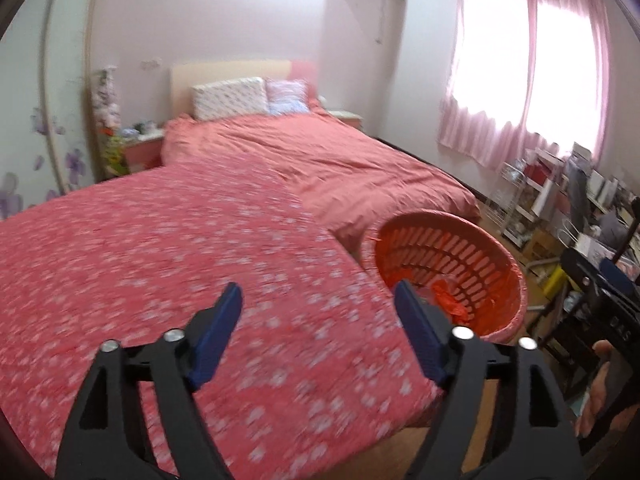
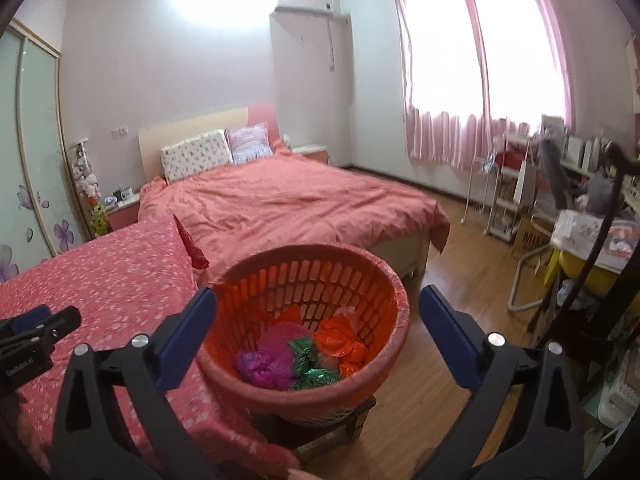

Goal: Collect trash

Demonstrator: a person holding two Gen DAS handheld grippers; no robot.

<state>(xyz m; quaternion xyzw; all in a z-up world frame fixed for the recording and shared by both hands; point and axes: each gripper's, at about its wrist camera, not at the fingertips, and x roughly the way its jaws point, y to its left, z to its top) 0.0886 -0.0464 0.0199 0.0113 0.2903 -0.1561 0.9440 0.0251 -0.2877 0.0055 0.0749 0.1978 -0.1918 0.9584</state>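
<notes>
A: Red cloth with white flowers covered the near bed (image 1: 140, 264), the biggest thing in both views, and I saw no trash lying on it.

B: And the basket (image 2: 384, 364)?

A: Orange plastic, slotted walls, sitting on a low stool at the bed's corner, on the wooden floor (image 2: 448, 312). It held the trash: an orange wrapper (image 2: 340, 342), a magenta one (image 2: 266, 364) and a green foil one (image 2: 310, 364), all crumpled together at the bottom.

B: Which side was closer to it?

A: The right hand-held gripper (image 2: 318, 300). The basket's mouth lay straight ahead and below, between its blue fingers (image 2: 188, 336), with nothing in the jaws, which stood spread wide. The left hand-held gripper (image 1: 318, 302) hovered over the bed, jaws also apart and empty, and from there the basket (image 1: 504, 260) lay ahead to the right, just beyond its right finger.

B: So what did the next move depend on?

A: My guess: both drops looked done, since each tool was empty beside the basket. Any further piece would have to be found elsewhere; none was visible on either bed. The basket, being round, offered no preferred axis.
</notes>
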